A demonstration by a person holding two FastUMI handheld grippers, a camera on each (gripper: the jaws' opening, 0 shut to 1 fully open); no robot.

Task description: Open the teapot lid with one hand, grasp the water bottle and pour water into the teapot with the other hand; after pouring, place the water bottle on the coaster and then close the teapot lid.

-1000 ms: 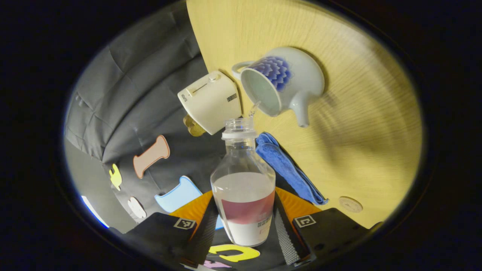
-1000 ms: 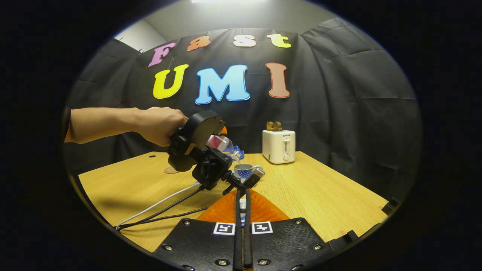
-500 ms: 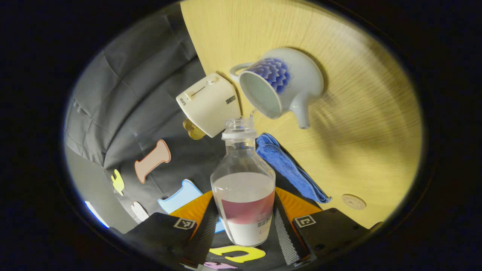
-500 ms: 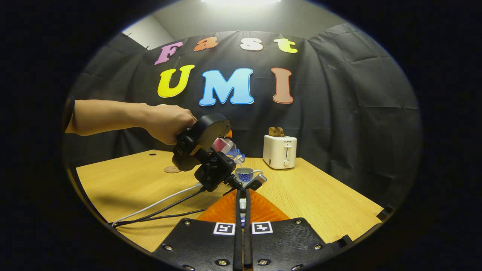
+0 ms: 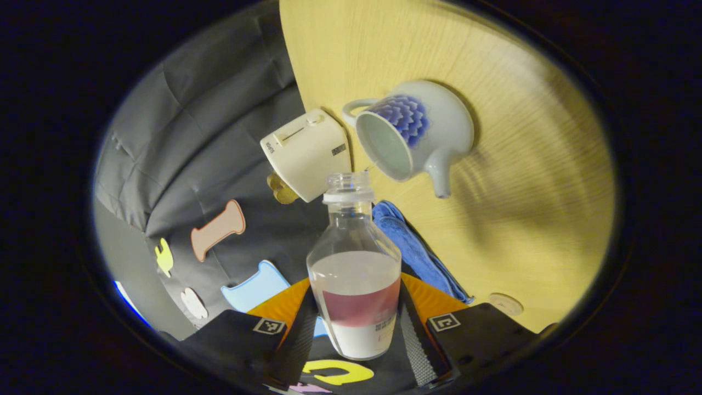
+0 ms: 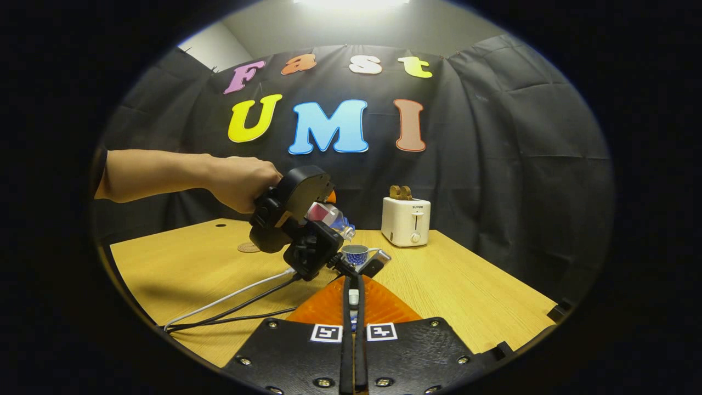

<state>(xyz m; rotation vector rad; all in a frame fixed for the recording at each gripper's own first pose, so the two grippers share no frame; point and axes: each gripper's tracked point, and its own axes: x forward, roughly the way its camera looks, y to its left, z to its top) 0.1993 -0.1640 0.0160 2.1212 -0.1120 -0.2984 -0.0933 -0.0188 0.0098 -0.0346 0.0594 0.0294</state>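
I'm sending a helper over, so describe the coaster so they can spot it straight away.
On the light wooden table, look past the blue cloth from the white toaster, toward the table's far-left part as the right gripper view shows it. The coaster is a small flat disc lying alone, pale tan like the tabletop, with nothing on it.

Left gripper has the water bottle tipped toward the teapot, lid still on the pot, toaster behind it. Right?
Not quite: the lid is off. The left gripper view shows the teapot with its mouth open. The rest holds: the left gripper grips the water bottle, tipped toward the pot, and the toaster stands behind.
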